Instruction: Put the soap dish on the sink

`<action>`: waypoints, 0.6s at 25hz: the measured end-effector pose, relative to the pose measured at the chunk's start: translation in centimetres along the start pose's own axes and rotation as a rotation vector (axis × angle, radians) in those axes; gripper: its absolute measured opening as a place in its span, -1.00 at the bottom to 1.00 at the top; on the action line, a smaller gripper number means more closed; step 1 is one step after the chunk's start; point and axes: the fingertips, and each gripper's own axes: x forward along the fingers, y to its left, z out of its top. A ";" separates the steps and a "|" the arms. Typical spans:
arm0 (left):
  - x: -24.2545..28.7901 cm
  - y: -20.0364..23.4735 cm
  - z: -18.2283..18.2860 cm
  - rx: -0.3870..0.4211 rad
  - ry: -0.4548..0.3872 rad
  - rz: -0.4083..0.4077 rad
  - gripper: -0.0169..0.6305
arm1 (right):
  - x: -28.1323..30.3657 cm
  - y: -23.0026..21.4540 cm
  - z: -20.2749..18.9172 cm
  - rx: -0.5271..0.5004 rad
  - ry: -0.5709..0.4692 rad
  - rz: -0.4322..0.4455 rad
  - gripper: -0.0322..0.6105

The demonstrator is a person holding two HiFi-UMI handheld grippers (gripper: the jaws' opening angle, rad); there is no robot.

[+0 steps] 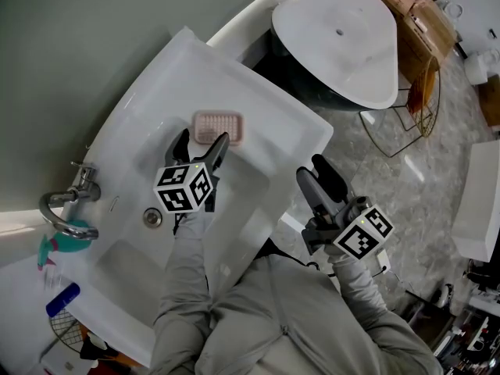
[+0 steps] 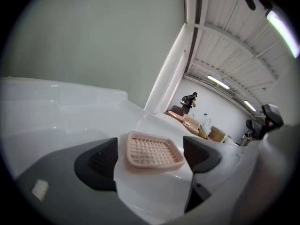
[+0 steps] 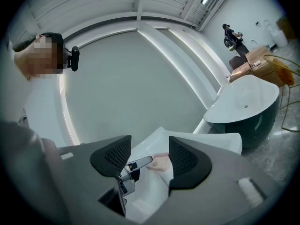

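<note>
The white sink (image 1: 275, 141) bears the pink soap dish (image 1: 218, 126), which lies flat and upright, as it seems on the ledge beside the basin, on the side away from the tap (image 1: 69, 209). The left claw (image 1: 201, 148) is spread wide, one jaw on each side of the dish, and the pads stand a little apart from its sides. The right claw (image 1: 312, 176) is held off the sink's edge, well apart from the dish, with its jaws spread and pinching nothing.
</note>
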 end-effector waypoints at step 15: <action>-8.5 -3.0 4.8 0.099 -0.154 -0.003 0.48 | 0.1 3.8 -0.8 -0.037 0.001 0.059 -0.13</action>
